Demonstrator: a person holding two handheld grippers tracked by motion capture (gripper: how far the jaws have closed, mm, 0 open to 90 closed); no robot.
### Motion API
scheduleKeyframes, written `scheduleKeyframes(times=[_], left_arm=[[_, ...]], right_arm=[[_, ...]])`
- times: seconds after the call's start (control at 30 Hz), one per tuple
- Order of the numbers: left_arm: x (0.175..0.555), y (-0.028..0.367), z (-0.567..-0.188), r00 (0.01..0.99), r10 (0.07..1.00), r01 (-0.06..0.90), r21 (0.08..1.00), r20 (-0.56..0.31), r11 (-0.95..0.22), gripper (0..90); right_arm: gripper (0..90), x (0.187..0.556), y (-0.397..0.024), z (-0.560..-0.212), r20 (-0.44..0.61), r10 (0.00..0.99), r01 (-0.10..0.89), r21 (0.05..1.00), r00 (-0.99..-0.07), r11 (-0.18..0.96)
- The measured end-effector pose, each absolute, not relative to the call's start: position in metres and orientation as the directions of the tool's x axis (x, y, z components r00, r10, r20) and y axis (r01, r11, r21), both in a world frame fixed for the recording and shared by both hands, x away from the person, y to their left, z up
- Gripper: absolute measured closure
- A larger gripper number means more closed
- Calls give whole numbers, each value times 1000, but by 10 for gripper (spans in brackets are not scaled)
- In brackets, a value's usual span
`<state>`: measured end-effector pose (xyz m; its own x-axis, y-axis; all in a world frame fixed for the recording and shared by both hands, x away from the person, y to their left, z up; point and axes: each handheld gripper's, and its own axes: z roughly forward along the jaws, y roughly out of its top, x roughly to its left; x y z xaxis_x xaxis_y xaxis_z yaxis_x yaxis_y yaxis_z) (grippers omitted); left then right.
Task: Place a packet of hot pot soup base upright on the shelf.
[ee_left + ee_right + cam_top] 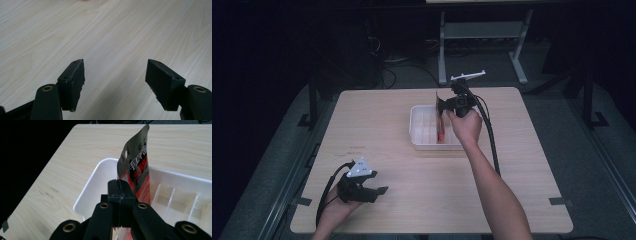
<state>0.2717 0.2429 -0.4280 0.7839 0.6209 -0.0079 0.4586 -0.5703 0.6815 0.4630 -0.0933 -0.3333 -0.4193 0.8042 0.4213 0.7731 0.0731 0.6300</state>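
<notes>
Glossy black-and-red foil packet [136,167], upright over white tray [92,185], pinched in right tool [121,192], left tool [115,75] released.

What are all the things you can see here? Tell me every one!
Packet: one, black and red with shiny silver, upright over the tray, pinched at its edge.
Tray: one, white with dividers inside, right of the table's middle.
Table: one, light wood, under everything.
Metal frame: one, grey, on the floor behind the table.
Right gripper: one, black, shut on the packet above the tray.
Left gripper: one, black, jaws open, nothing between them, low over the table's near left part.
Hands: two, the right one at the tray, the left one at the near edge.
</notes>
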Motion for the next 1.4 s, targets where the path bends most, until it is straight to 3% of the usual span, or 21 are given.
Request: scheduleKeyframes(times=[1.4], left_arm=[[272,243,-428,785,620,456,682,-6,-571,312]], right_arm=[[886,457,-98,-348,388,790,790,583,-475,188]])
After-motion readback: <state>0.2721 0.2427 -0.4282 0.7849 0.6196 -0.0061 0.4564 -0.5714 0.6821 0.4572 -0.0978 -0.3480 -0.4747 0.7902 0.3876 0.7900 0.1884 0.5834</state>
